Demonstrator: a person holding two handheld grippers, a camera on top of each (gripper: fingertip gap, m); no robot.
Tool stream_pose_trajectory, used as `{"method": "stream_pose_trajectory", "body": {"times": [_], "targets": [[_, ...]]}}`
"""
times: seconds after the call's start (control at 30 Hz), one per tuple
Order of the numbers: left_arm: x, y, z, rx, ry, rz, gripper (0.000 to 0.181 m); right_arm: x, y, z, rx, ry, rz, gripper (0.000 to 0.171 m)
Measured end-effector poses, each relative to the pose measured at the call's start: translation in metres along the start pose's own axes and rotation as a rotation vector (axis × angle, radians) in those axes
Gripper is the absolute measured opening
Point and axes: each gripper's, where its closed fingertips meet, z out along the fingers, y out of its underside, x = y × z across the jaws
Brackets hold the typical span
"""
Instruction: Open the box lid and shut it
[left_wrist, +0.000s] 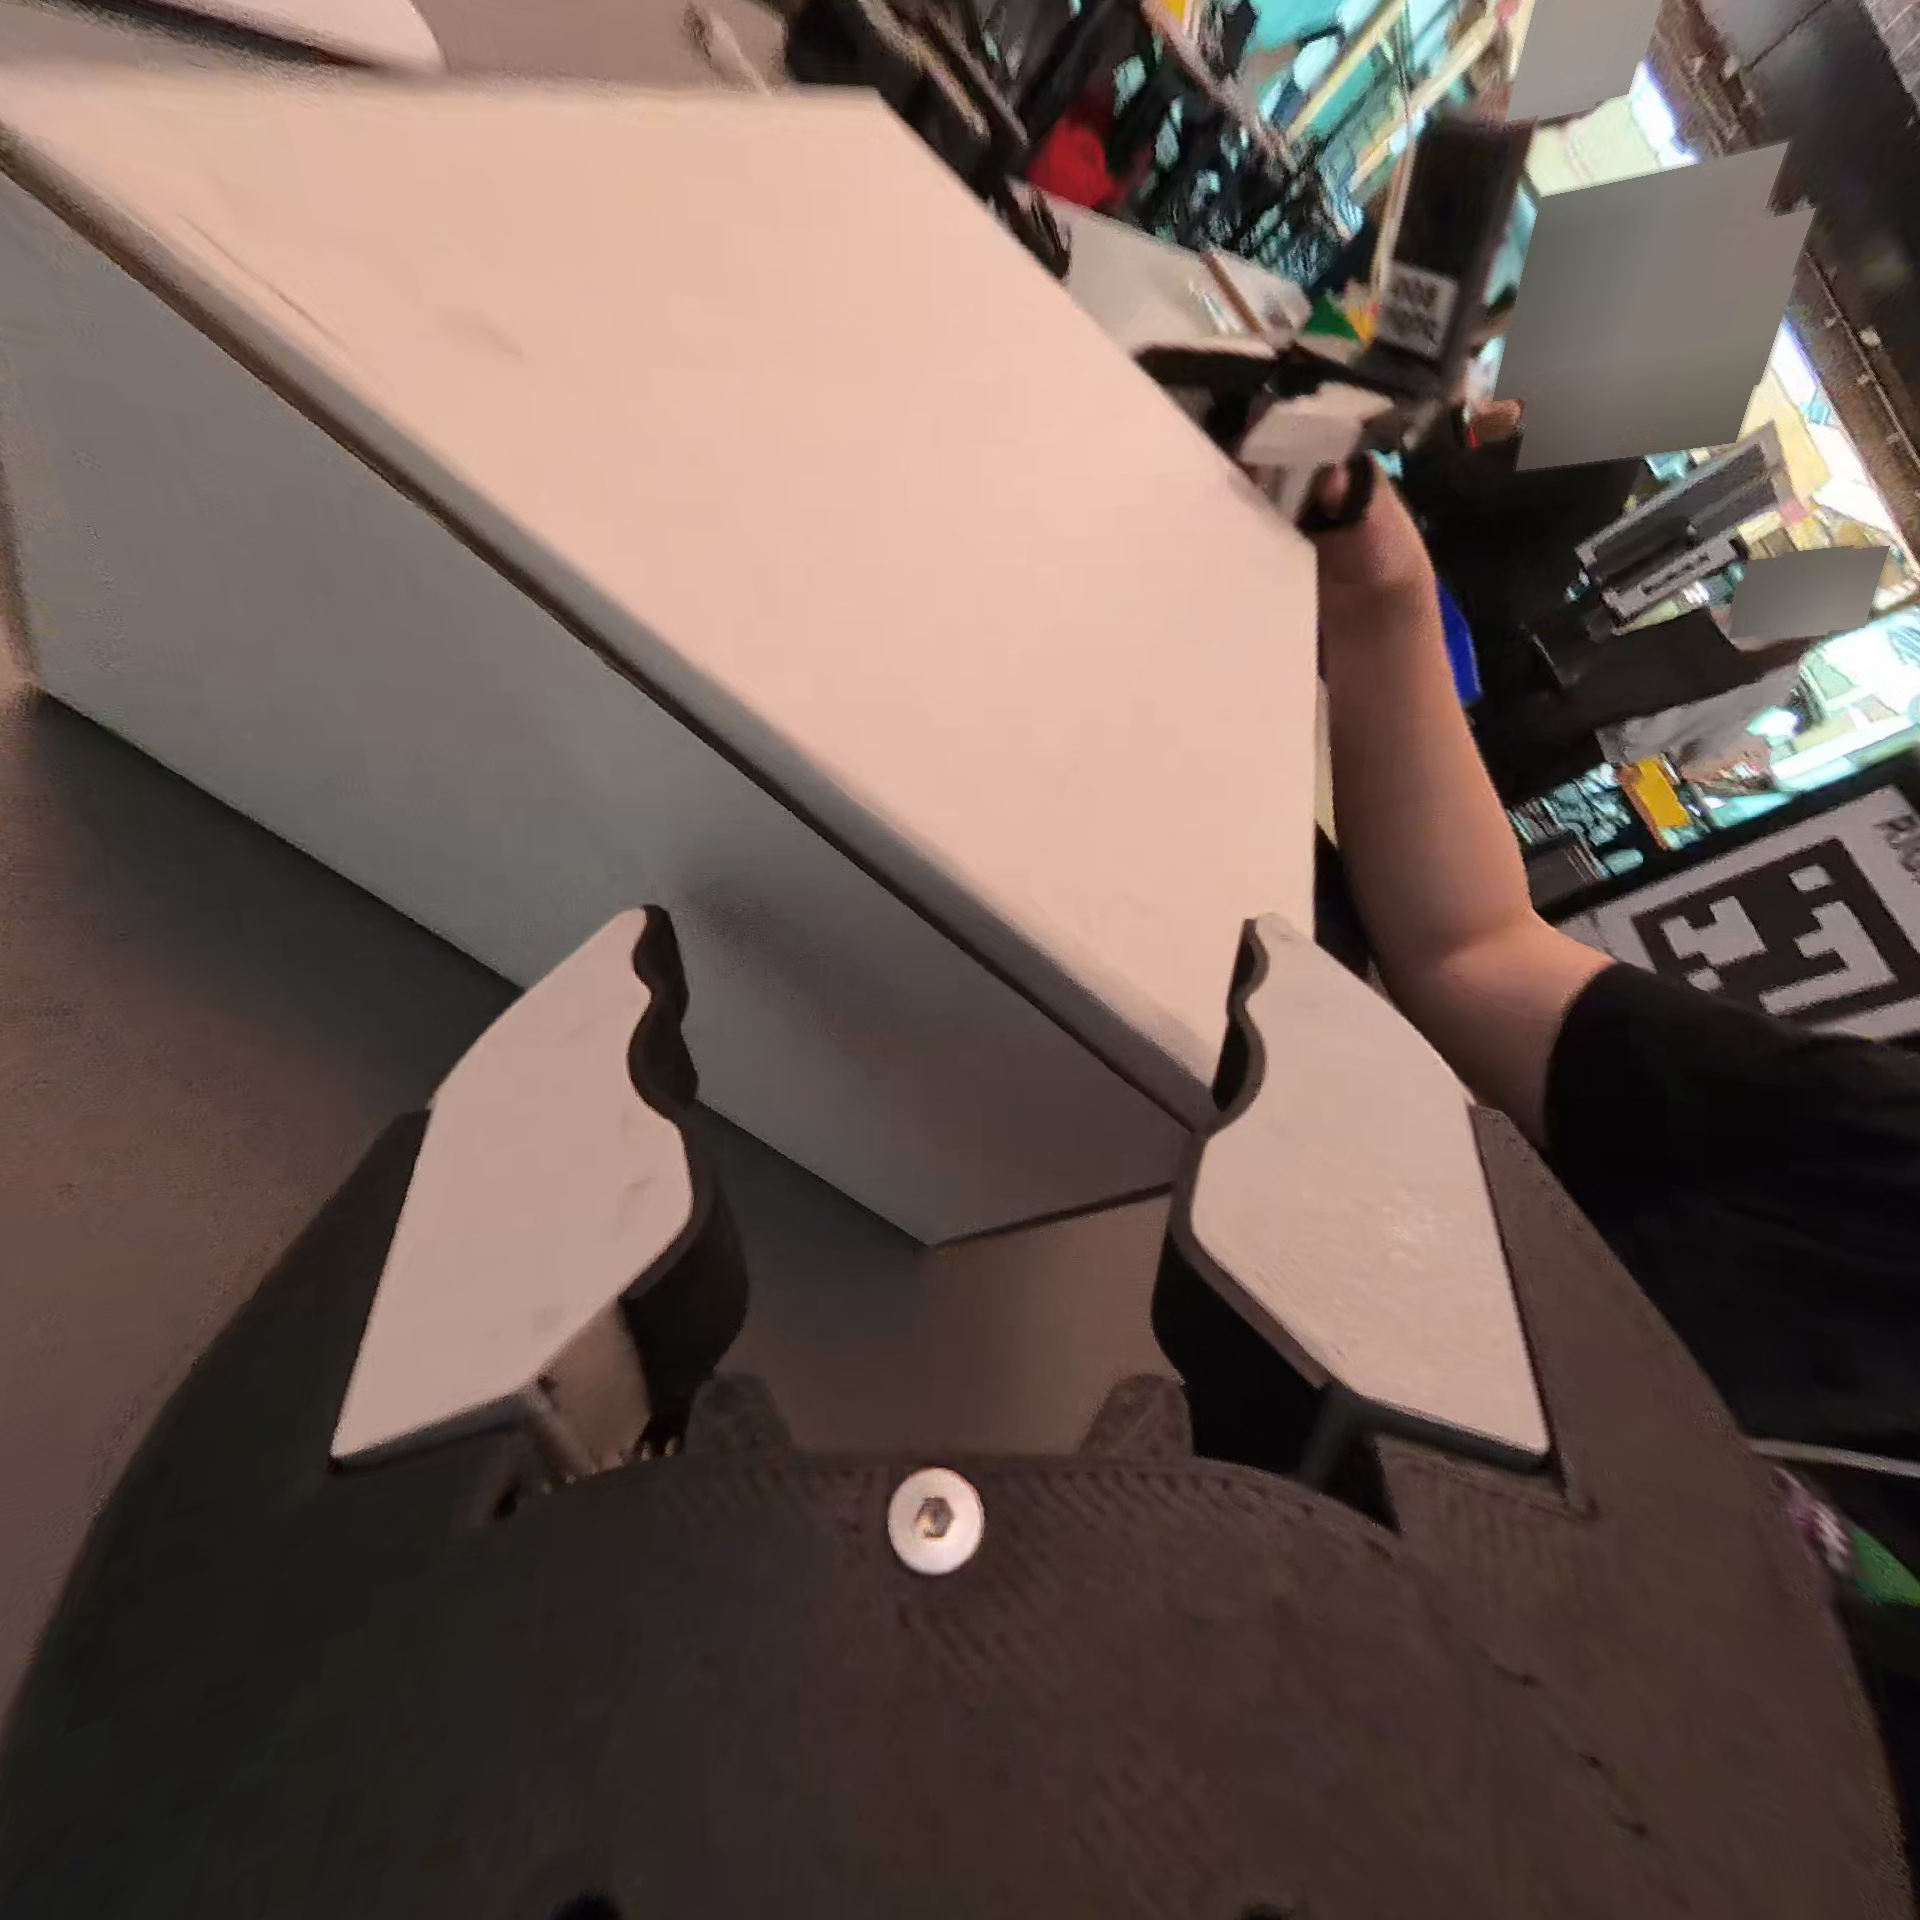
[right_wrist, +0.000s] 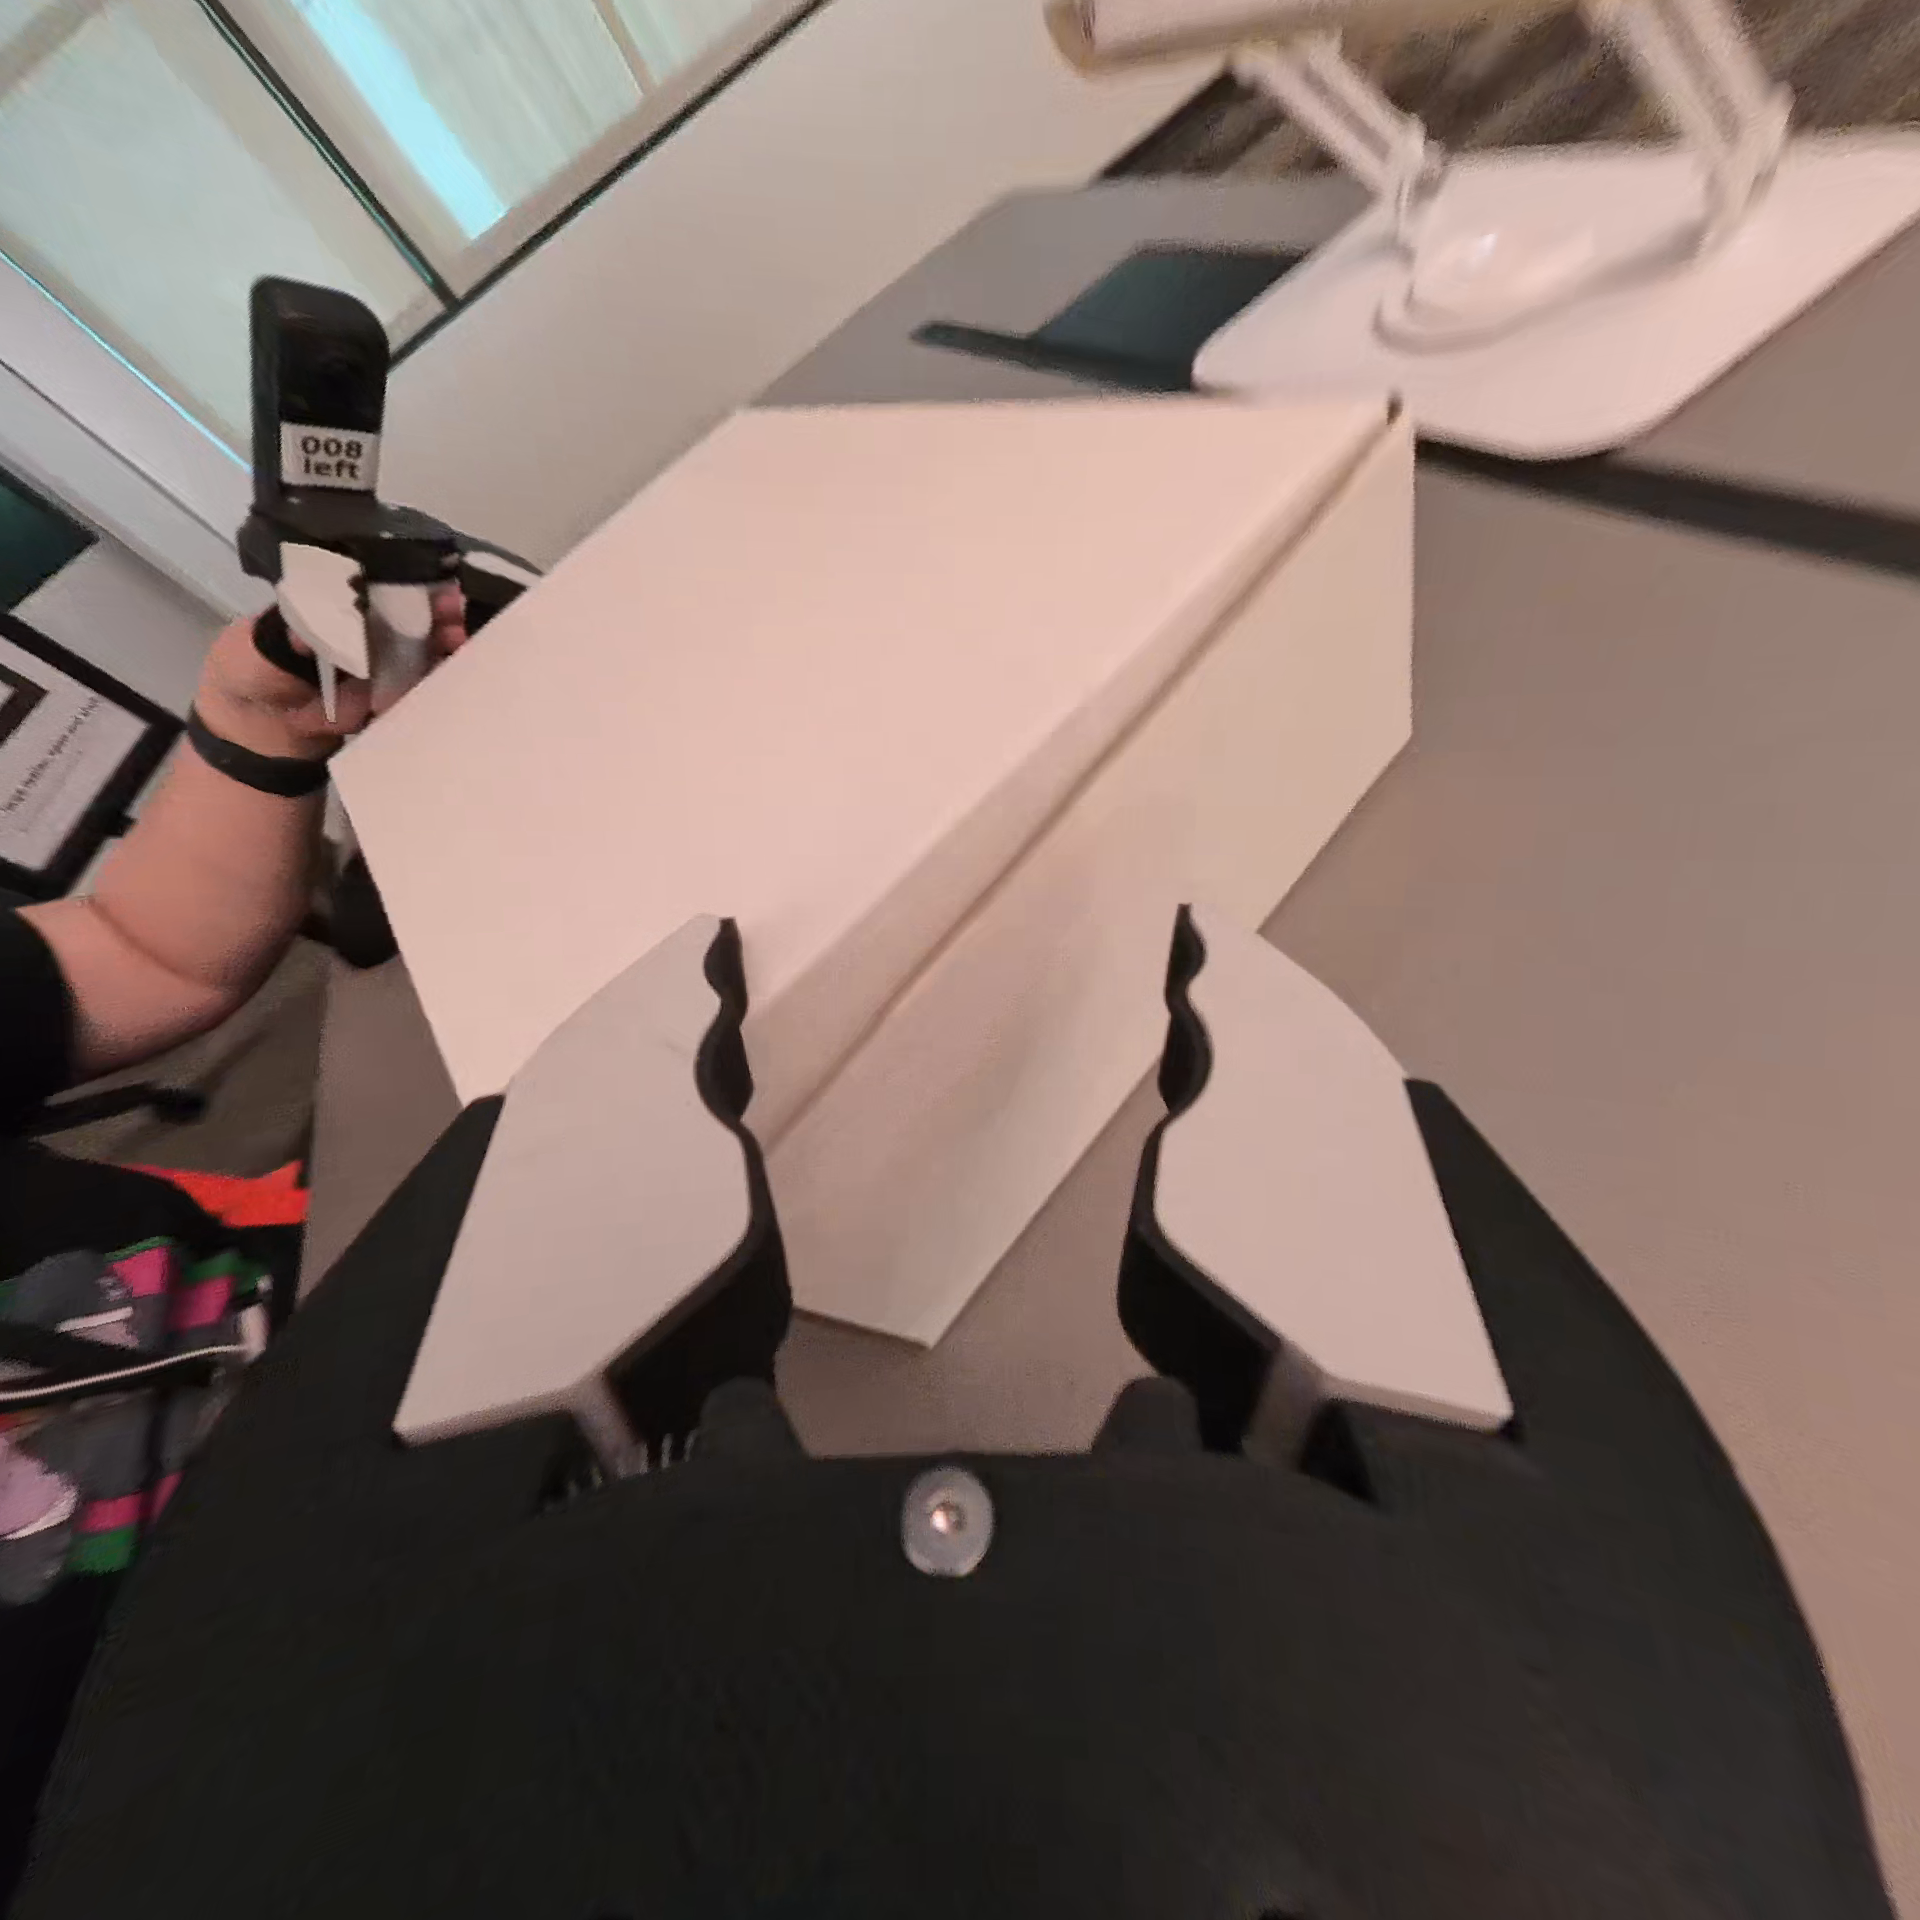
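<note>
A white box stands on the grey table, tilted in both views. Its lid lies flat on top, with a thin dark seam along the edge. My left gripper is open and empty, its jaws apart on either side of the box's near corner and close to it. In the right wrist view the box and its lid sit just beyond my right gripper, which is open and empty at the near end. The left gripper shows beyond the far end of the box.
A white stand with a flat base sits on the table beyond the box, and a dark chair is behind it. A person's forearm is beside the box. A black-and-white marker board and cluttered shelves lie beyond.
</note>
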Motion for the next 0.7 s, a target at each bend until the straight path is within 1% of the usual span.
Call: {"method": "stream_pose_trajectory", "body": {"times": [0.07, 0.1, 0.17, 0.27, 0.33, 0.5, 0.57, 0.63, 0.7], "targets": [[0.004, 0.006, 0.009, -0.040, 0.007, -0.021, 0.102, -0.004, 0.007, 0.003, -0.004, -0.092, 0.115, 0.079], [0.003, 0.004, 0.011, -0.045, -0.009, -0.015, 0.099, -0.007, 0.012, 0.006, -0.031, -0.136, 0.167, 0.079], [-0.002, 0.000, 0.014, -0.074, -0.053, 0.005, 0.098, -0.016, 0.017, 0.008, -0.060, -0.203, 0.229, 0.076], [-0.014, -0.007, 0.019, -0.103, -0.129, 0.058, 0.097, -0.020, 0.020, 0.009, -0.070, -0.185, 0.200, 0.076], [-0.017, -0.010, 0.021, -0.118, -0.127, 0.062, 0.098, -0.019, 0.022, 0.008, -0.073, -0.150, 0.170, 0.076], [-0.022, -0.015, 0.021, -0.120, -0.098, 0.050, 0.094, -0.021, 0.023, 0.007, -0.054, -0.141, 0.166, 0.076], [-0.023, -0.014, 0.021, -0.122, -0.091, 0.072, 0.093, -0.020, 0.027, 0.007, -0.079, -0.119, 0.142, 0.074], [-0.028, -0.013, 0.023, -0.136, -0.118, 0.138, 0.089, -0.021, 0.037, 0.007, -0.155, -0.096, 0.125, 0.071], [-0.029, -0.013, 0.023, -0.148, -0.119, 0.159, 0.088, -0.021, 0.038, 0.006, -0.153, -0.093, 0.096, 0.071]]}}
